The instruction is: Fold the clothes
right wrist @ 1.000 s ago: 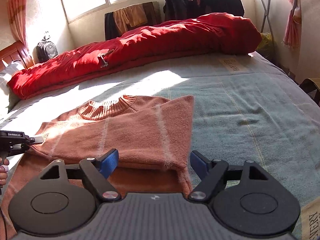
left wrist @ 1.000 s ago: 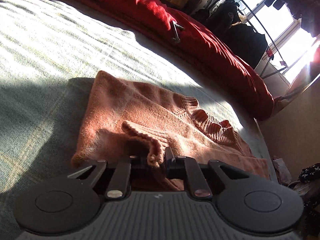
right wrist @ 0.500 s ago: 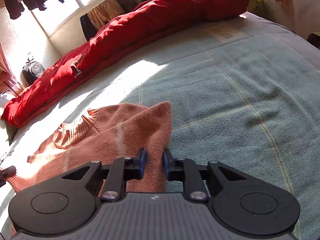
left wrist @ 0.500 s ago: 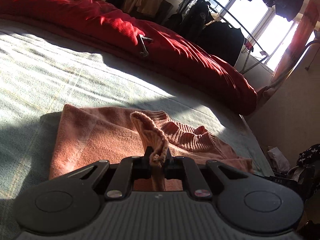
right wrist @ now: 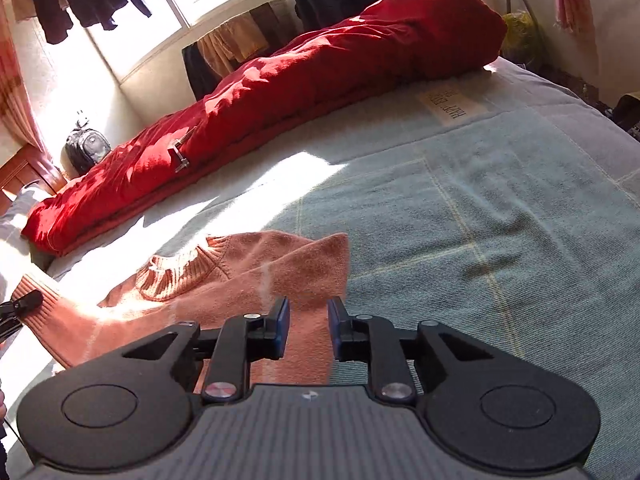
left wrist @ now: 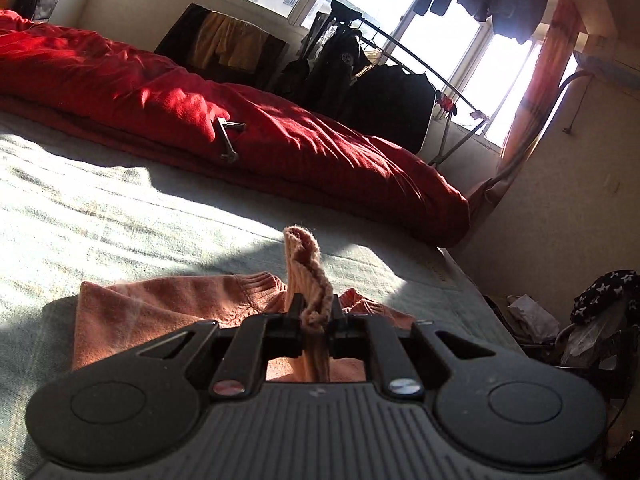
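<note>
A salmon-pink knit sweater (right wrist: pixel 248 280) lies on the pale green bedspread (right wrist: pixel 480 240), its ribbed collar (right wrist: pixel 176 276) toward the far left. My left gripper (left wrist: pixel 316 312) is shut on the sweater's ribbed cuff (left wrist: pixel 306 264), which stands up between the fingers, lifted above the sweater body (left wrist: pixel 160 308). My right gripper (right wrist: pixel 307 316) is shut on the sweater's right edge, pink fabric filling the narrow gap between the blue pads (right wrist: pixel 282 320). The left gripper's tip shows at the far left of the right wrist view (right wrist: pixel 20 306), holding the cuff.
A red duvet (right wrist: pixel 300 92) lies rolled along the far side of the bed. A clothes rack with dark garments (left wrist: pixel 360 80) stands by the windows. A backpack (right wrist: pixel 86 150) sits near the wooden headboard. Bags and clutter (left wrist: pixel 580 320) lie on the floor past the bed edge.
My left gripper has risen with the cuff, lifting the sleeve off the sweater. My right gripper went from open to shut on the sweater's edge and lifted slightly.
</note>
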`<state>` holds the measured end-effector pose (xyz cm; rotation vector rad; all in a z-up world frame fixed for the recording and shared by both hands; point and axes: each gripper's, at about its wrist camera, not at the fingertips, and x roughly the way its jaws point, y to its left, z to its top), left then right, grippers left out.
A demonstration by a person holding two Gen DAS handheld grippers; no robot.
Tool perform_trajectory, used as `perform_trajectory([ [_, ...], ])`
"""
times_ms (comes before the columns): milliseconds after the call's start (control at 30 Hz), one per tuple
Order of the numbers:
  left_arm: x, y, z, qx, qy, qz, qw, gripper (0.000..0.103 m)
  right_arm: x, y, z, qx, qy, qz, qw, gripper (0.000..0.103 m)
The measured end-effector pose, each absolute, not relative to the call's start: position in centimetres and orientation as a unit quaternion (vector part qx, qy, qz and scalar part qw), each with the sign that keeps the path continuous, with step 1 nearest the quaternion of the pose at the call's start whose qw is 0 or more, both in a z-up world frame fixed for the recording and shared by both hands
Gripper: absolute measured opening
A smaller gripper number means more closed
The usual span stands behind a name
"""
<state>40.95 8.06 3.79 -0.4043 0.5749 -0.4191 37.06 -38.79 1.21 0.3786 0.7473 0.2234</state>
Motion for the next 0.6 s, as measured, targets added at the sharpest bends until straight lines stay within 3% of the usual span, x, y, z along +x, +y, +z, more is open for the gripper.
perform_trajectory([
  [133, 41.0, 8.9, 3.1, -0.209, 0.289, -0.198, 0.913, 0.008, 36.1, -34.6, 2.1, 0.092, 0.376, 0.139, 0.912, 0.037],
  [200, 40.8, 9.1, 2.9, -0.209, 0.291, -0.195, 0.913, 0.008, 35.2, -32.3, 2.0, -0.001, 0.38, 0.125, 0.917, 0.06],
  [267, 40.7, 9.4, 2.5, -0.21, 0.295, -0.191, 0.912, 0.008, 34.1, -30.4, 1.4, -0.086, 0.385, 0.122, 0.911, 0.066],
  [533, 40.8, 9.9, 1.3, -0.219, 0.313, -0.18, 0.906, 0.008, 30.1, -26.9, -1.7, -0.327, 0.368, 0.098, 0.865, 0.065],
  [600, 40.7, 9.8, 1.3, -0.22, 0.315, -0.181, 0.905, 0.008, 30.4, -26.3, -2.1, -0.354, 0.351, 0.086, 0.862, 0.057],
])
